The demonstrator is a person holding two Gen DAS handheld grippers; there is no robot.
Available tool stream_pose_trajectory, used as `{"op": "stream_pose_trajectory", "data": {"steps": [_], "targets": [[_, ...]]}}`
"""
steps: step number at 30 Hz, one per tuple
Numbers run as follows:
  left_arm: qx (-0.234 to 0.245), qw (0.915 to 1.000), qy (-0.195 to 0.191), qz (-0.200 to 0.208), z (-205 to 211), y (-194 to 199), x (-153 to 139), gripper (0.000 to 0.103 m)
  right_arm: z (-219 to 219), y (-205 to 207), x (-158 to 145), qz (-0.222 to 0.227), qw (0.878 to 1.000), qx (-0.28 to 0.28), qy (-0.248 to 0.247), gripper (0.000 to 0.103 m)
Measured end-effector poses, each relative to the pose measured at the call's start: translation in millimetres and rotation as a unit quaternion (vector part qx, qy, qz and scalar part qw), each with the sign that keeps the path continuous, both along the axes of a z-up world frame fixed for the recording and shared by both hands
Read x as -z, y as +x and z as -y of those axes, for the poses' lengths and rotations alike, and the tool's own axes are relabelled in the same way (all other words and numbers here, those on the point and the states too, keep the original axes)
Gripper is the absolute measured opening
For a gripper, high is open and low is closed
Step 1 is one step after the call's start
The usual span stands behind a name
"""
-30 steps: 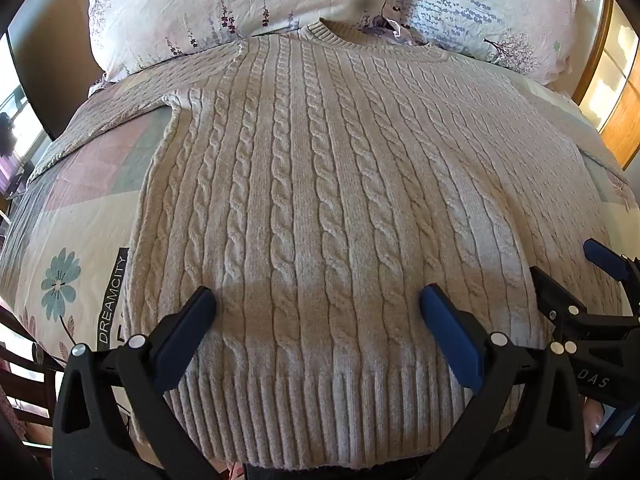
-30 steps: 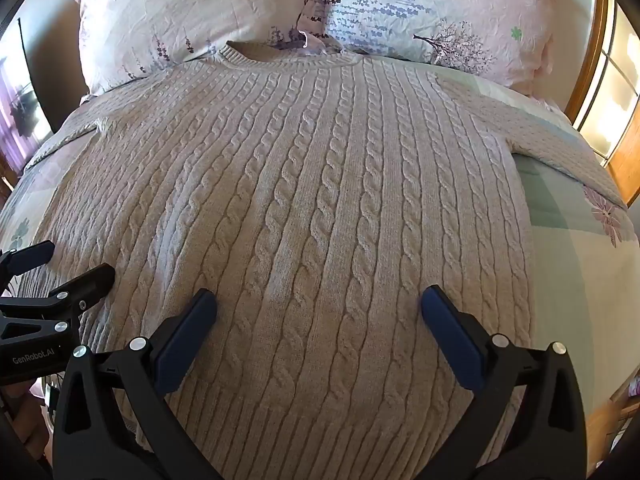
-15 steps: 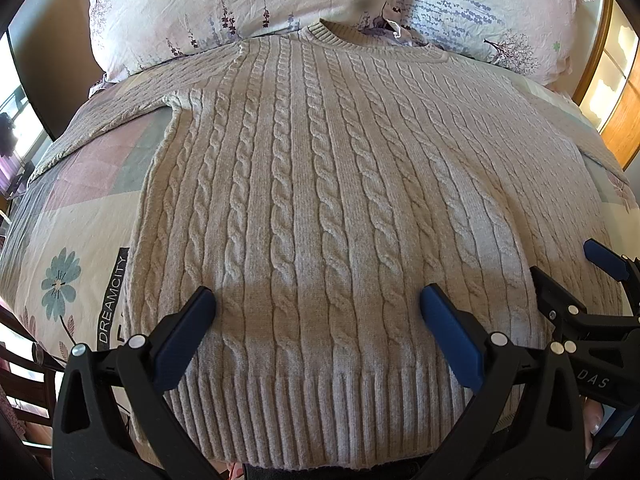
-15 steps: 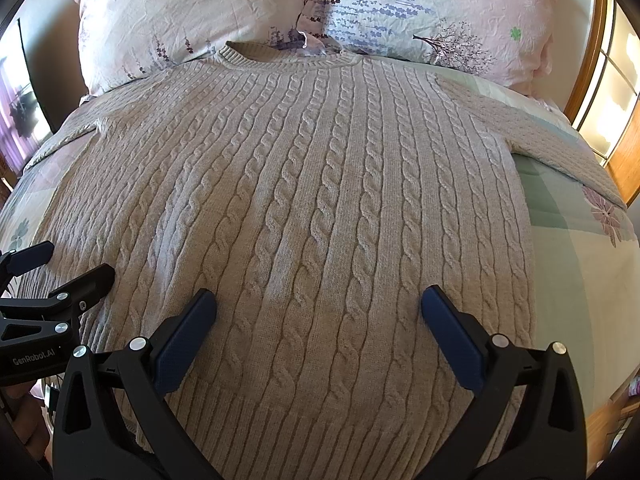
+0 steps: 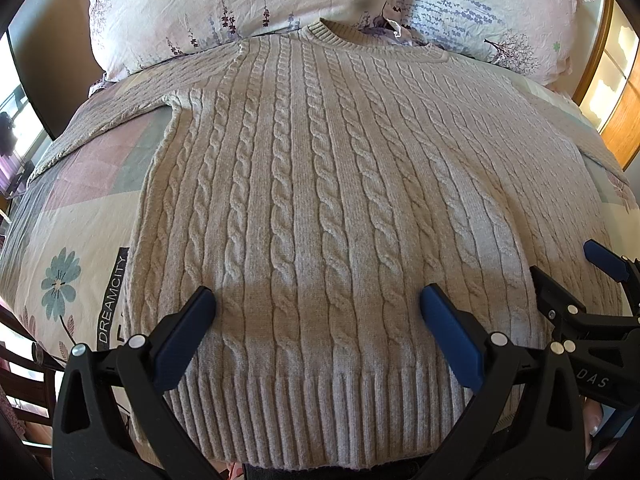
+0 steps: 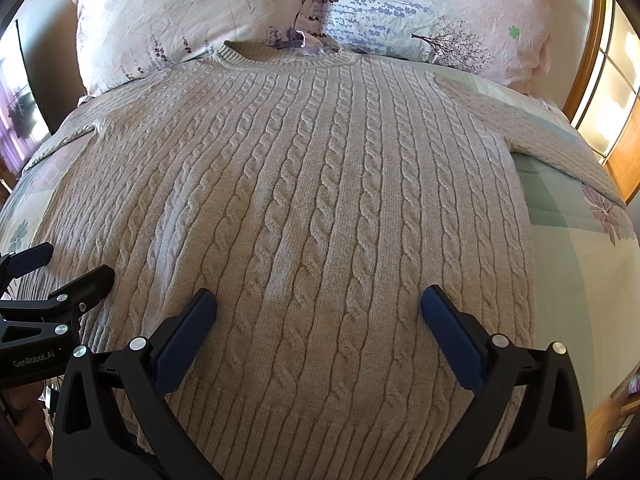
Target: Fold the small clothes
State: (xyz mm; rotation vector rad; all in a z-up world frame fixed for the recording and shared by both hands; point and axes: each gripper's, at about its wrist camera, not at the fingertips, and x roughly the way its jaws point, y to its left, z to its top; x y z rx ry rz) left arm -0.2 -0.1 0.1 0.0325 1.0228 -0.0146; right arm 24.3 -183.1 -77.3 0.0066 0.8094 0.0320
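Note:
A beige cable-knit sweater (image 5: pixel 320 184) lies flat, front up, on the bed, neck toward the pillows and sleeves spread to both sides; it also fills the right wrist view (image 6: pixel 312 208). My left gripper (image 5: pixel 316 304) is open and empty, hovering over the ribbed hem at the sweater's lower left part. My right gripper (image 6: pixel 318 304) is open and empty, hovering over the lower right part. Each gripper shows at the edge of the other's view: the right one (image 5: pixel 560 276) and the left one (image 6: pixel 68 264), both open.
Two floral pillows (image 5: pixel 240 4) (image 6: pixel 432 12) lie at the head of the bed behind the collar. A patterned bedsheet (image 5: pixel 76 240) shows left of the sweater and right of it (image 6: pixel 580 272). A wooden frame (image 6: pixel 624 152) stands at the far right.

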Motion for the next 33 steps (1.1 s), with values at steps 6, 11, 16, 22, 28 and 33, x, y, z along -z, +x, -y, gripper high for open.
{"op": "stream_pose_trajectory", "data": {"steps": [6, 11, 16, 22, 28, 33], "targets": [[0.000, 1.0000, 0.000, 0.000, 0.0, -0.1, 0.0, 0.101, -0.1, -0.1, -0.1, 0.000, 1.000, 0.000, 0.000, 0.102], [0.000, 1.0000, 0.000, 0.001, 0.0, 0.2, 0.0, 0.101, -0.3, -0.5, 0.0, 0.000, 1.000, 0.000, 0.000, 0.102], [0.000, 1.0000, 0.000, 0.002, 0.0, 0.1, 0.0, 0.101, 0.1, -0.7, 0.0, 0.001, 1.000, 0.001, 0.000, 0.102], [0.000, 1.0000, 0.000, 0.004, 0.3, 0.3, -2.1, 0.101, 0.5, -0.7, 0.0, 0.001, 1.000, 0.000, 0.000, 0.102], [0.000, 1.0000, 0.000, 0.004, 0.3, 0.4, -2.2, 0.101, 0.6, -0.9, 0.1, 0.001, 1.000, 0.000, 0.000, 0.102], [0.001, 1.0000, 0.000, 0.004, 0.0, -0.7, -1.9, 0.101, 0.2, -1.3, 0.1, 0.001, 1.000, 0.000, 0.000, 0.102]]}}
